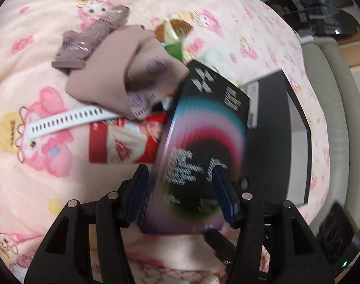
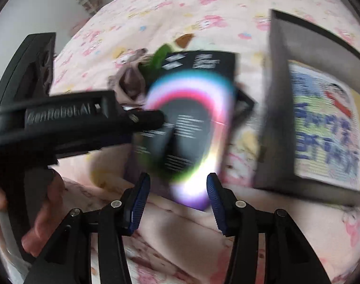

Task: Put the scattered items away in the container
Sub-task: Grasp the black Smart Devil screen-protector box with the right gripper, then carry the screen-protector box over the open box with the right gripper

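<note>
The left gripper (image 1: 180, 187) has its jaws around a black box with a rainbow arc (image 1: 203, 142), low in the left wrist frame; blur hides whether the pads press it. The right gripper (image 2: 177, 196) hangs with jaws spread and nothing between them, just below that box. The dark open container (image 2: 298, 108) sits at the right on the pink bed blanket (image 1: 38, 201), a printed booklet (image 2: 326, 127) inside. A mauve cloth (image 1: 123, 71), white strap (image 1: 66, 120) and red packet (image 1: 123, 144) lie at centre left.
</note>
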`<state>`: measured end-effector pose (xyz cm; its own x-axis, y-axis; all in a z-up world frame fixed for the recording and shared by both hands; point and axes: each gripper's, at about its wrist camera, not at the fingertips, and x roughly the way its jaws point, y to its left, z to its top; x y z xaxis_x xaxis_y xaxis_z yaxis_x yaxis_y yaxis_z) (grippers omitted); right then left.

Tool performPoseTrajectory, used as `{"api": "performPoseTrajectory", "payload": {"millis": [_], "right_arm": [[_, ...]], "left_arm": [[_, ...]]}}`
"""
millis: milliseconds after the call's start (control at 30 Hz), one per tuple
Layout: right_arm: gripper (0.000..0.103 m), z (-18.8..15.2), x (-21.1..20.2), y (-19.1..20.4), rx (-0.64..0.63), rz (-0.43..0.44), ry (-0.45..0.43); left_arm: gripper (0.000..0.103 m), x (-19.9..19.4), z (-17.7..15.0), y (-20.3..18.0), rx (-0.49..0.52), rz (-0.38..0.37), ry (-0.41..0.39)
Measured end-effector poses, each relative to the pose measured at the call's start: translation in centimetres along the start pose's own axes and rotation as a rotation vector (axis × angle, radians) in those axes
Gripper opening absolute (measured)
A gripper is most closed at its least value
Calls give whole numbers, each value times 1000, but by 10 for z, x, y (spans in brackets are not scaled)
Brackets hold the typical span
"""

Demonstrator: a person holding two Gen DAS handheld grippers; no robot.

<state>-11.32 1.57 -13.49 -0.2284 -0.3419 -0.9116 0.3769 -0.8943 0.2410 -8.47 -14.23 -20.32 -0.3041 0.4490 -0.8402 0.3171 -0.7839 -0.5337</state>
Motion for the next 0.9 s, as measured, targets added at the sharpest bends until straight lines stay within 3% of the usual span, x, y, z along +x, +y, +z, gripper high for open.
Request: {"api": "performPoseTrajectory", "payload": {"millis": [167,267,333,400,467,667,767,900], "right_arm": [[46,-2,12,-16,78,15,26],[46,-2,20,-16,101,118,62],[45,-4,13,-8,61,126,66],[45,-7,3,-3,30,131,61],[46,-9,-2,-5,27,133,76],[45,10,15,-9,45,85,59],[45,15,19,5,13,34,57],[44,9,-7,7,19,58,13]], "left_arm": [[56,4,10,3,-20,-7,2],[59,5,10,0,7,-25,38],[60,-1,8,-2,30,0,34],[73,-10,3,-6,72,-5,42],[78,-14,-4,-8,96,-47,54],[70,-6,24,6,5,-52,58],[70,-5,32,4,28,-8,55],[70,-36,32,-1,65,-91,36]]}}
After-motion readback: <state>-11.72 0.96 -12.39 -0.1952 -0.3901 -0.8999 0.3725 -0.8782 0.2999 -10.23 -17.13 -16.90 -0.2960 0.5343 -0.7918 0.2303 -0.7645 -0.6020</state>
